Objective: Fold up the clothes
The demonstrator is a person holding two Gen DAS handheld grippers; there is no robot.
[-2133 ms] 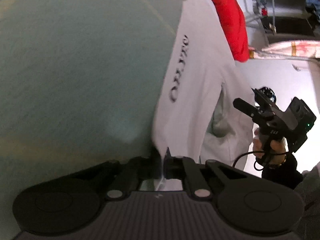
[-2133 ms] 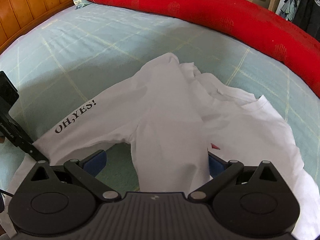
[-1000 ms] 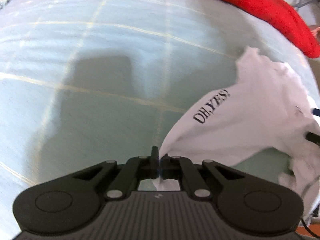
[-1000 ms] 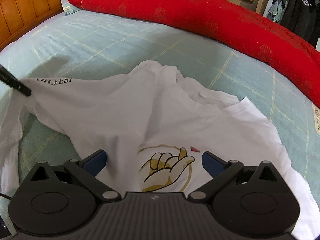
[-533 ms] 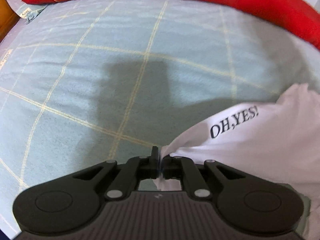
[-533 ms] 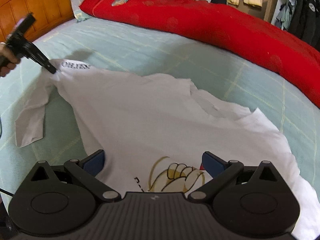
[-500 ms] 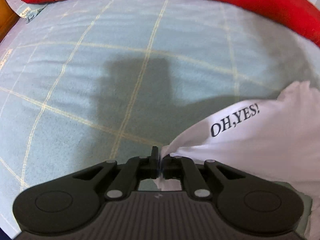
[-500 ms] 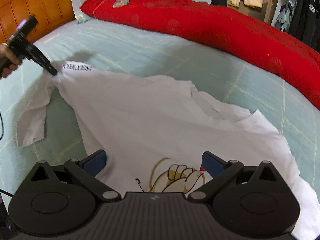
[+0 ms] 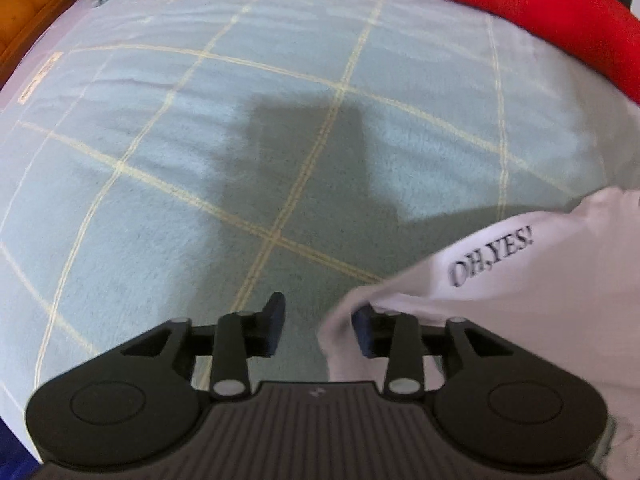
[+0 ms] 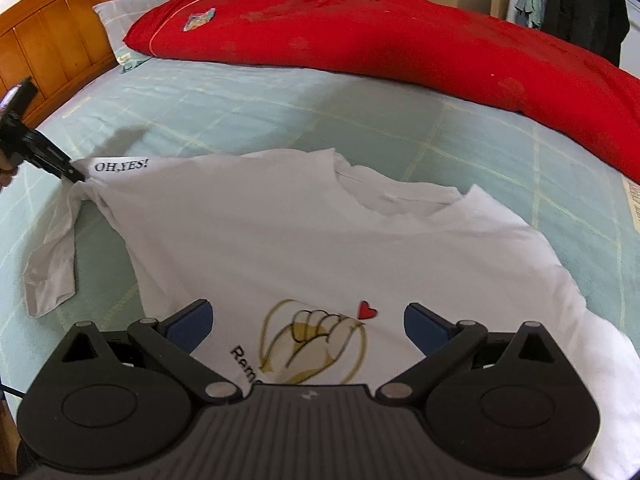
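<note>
We just let go of the sleeve: our left gripper [image 9: 318, 330] is opening, cloth edge loose between the jaws. The white T-shirt [image 10: 320, 240] now lies spread face-up on the near bed [image 10: 240, 112]. Right gripper [image 10: 306, 324] hovers wide apart, empty. Folding can start.

Left gripper [image 9: 318, 330]: black ribbed body, 2 round discs, silver pivot screws, dark blue pads. Right gripper [image 10: 306, 322]: same build, brighter blue pads.

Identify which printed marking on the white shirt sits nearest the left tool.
The black "OH,YES!" lettering, beside the left tool, whose jaws are opening; the hand-and-heart graphic lies mid-shirt.
</note>
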